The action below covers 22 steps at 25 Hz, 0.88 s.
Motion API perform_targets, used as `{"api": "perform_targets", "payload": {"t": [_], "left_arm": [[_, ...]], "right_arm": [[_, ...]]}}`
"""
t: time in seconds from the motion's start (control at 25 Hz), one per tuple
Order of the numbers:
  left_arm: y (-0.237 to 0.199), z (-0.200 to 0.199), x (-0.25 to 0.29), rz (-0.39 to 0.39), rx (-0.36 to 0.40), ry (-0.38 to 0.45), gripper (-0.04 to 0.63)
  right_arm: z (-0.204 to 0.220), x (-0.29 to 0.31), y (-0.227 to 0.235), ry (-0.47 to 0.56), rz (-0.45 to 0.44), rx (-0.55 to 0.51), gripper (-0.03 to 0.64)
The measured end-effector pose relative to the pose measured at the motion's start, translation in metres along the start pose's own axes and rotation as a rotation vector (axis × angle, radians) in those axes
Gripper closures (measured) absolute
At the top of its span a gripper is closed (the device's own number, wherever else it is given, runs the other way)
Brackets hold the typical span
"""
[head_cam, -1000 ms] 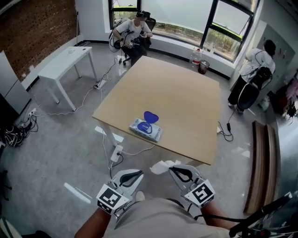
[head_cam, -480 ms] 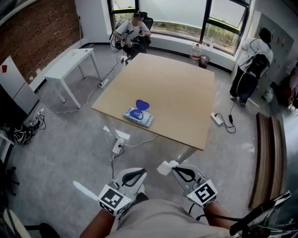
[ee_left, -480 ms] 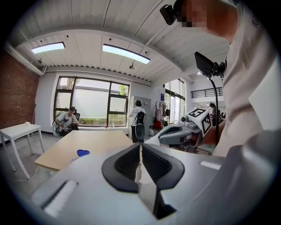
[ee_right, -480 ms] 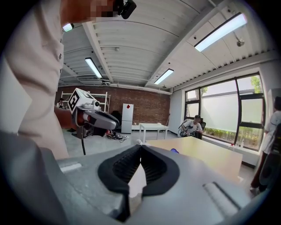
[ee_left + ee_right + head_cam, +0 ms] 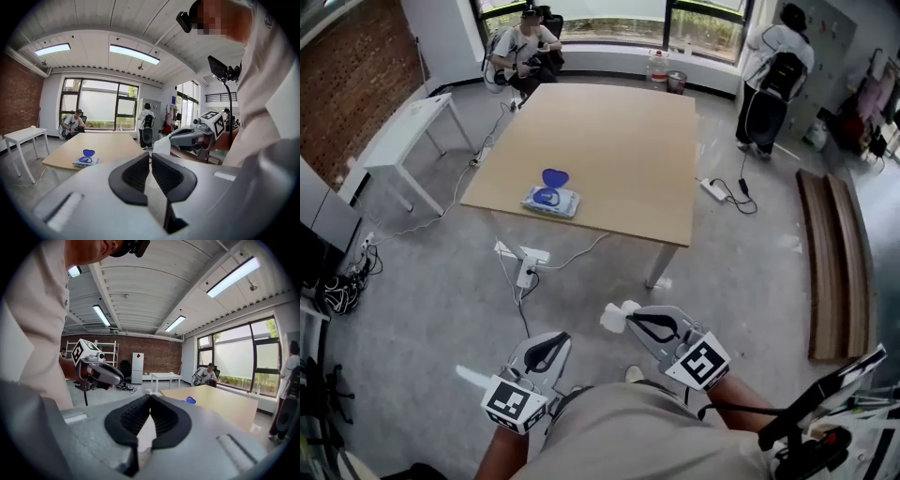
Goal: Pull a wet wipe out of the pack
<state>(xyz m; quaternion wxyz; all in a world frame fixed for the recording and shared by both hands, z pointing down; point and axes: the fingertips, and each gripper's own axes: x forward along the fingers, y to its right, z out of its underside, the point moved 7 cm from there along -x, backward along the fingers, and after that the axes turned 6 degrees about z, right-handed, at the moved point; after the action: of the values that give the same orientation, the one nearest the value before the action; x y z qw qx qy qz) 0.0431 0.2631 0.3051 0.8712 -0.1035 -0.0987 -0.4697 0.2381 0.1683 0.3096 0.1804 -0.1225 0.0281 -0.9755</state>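
The wet wipe pack [image 5: 551, 200], white and blue with its blue lid flipped up, lies near the front edge of the wooden table [image 5: 609, 141], far ahead of me. My right gripper [image 5: 629, 322] is held close to my body, shut on a white wipe [image 5: 614, 317] that sticks out past its tips. In the right gripper view the wipe [image 5: 146, 430] shows between the closed jaws of that gripper [image 5: 149, 400]. My left gripper [image 5: 547, 349] hangs beside it, shut with nothing in it [image 5: 150, 161]. The left gripper view shows the pack [image 5: 86, 160] and the wipe [image 5: 162, 145].
A white side table [image 5: 398, 131] stands at the left. A power strip and cables [image 5: 528, 263] lie on the grey floor under the table's edge. One person sits by the window [image 5: 525, 47], another stands at the right [image 5: 769, 66]. Wooden planks [image 5: 830, 253] lie on the right.
The table and pack have receded: I have stepped back from them. Both grippers stay near my body, the right one keeping the wipe.
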Motion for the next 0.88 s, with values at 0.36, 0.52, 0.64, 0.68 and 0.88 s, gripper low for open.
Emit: {"api": "perform_targets", "payload": {"t": [0.36, 0.52, 0.64, 0.68, 0.88], "left_arm": [[-0.006, -0.011, -0.065, 0.103, 0.071, 0.028, 0.572], [-0.004, 0.004, -0.098, 0.131, 0.061, 0.015, 0.572], [-0.004, 0.015, -0.118, 0.157, 0.063, 0.014, 0.572], [-0.004, 0.018, -0.124, 0.163, 0.065, 0.013, 0.572], [-0.001, 0.029, -0.147, 0.191, 0.083, 0.01, 0.572]], "right_arm": [[-0.032, 0.014, -0.081, 0.021, 0.079, 0.032, 0.612], [-0.04, 0.018, -0.119, 0.037, 0.083, 0.009, 0.612], [-0.039, 0.021, -0.146, 0.036, 0.097, 0.006, 0.612], [-0.039, 0.023, -0.153, 0.034, 0.099, 0.006, 0.612], [-0.042, 0.027, -0.187, 0.032, 0.098, -0.023, 0.612]]}}
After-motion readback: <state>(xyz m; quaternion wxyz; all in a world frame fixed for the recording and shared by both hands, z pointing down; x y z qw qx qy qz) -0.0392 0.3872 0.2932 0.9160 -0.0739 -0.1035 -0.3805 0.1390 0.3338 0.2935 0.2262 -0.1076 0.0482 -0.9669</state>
